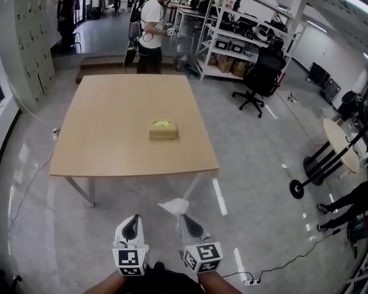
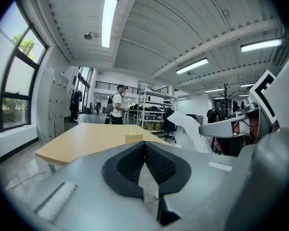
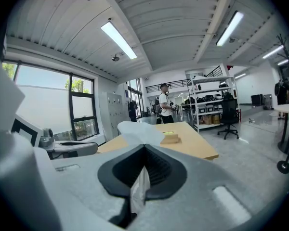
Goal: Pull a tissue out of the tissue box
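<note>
Grey grippers [image 1: 133,219] [image 1: 184,218], ribbed black jaws, marker cubes [image 1: 130,261]

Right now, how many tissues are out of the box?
1: the tissue is clamped in the right gripper, short of the table. Others may be hidden inside the tissue box on it.

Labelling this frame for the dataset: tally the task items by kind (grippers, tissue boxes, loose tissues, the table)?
Grippers: 2, left gripper and right gripper
Tissue box: 1, on the table
Tissue: 1, clamped in the right gripper
Wooden table: 1
Total: 5
</note>
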The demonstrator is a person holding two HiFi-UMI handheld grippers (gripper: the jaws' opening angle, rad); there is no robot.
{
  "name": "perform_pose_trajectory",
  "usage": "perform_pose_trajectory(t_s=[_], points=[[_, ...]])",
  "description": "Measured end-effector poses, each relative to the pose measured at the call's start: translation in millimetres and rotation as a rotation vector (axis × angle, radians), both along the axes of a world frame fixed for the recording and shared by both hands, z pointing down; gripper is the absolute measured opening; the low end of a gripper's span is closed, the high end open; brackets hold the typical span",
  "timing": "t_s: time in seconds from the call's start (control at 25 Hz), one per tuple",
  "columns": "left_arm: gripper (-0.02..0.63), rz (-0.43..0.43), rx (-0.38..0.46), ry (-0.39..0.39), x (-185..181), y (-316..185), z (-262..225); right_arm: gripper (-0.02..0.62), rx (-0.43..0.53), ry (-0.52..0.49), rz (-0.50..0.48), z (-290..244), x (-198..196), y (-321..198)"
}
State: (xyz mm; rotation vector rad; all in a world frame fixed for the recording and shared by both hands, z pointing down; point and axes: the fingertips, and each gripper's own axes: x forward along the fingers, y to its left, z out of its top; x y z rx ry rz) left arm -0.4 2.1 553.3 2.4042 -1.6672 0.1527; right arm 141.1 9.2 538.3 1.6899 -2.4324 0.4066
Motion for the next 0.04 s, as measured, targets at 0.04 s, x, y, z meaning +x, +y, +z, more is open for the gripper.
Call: perform_pose_trajectory(t_s=[0.04], points=[[0.018, 0.001, -0.005, 0.002, -1.5, -0.2, 1.7, -0.008, -0.006, -0.001, 0.0, 1.4, -1.8, 0.0]])
